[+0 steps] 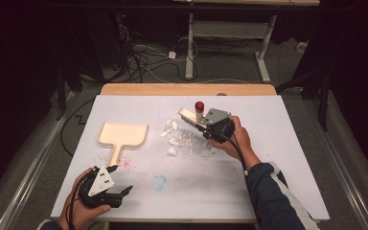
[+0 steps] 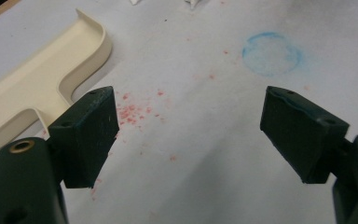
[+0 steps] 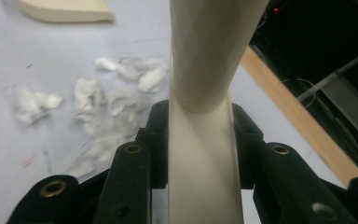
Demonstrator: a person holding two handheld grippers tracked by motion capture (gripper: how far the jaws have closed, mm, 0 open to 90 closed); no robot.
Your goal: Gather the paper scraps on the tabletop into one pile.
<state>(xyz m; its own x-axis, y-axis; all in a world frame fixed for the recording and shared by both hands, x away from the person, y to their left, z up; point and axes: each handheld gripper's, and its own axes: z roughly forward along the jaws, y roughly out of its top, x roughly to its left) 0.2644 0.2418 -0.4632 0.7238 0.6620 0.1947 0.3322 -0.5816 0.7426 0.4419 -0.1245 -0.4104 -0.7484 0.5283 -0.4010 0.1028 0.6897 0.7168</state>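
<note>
The right tool [image 1: 206, 125] is clamped on the cream handle of a small brush [image 1: 189, 116], whose bristled head is held at the upper edge of a heap of torn white paper scraps [image 1: 182, 139] just right of centre in the high view. The left tool [image 1: 117, 194] is held with its jaws spread wide and empty at the lower left, near the handle of the cream dustpan [image 1: 123, 134]. If a sweep toward the pan is intended, the light scraps could be scattered rather than gathered by a fast or high stroke, and the pan, which nothing is seen to hold, could be pushed away by the brush. A red-capped object [image 1: 199, 107] beside the brush could be knocked. The tightness of the grip on the handle [image 3: 204, 154] is made plain in the right gripper view; the blue ring stain [image 2: 271, 53] and red specks [image 2: 133, 112] on the surface [image 1: 268, 143] are shown clearly in the left gripper view.
</note>
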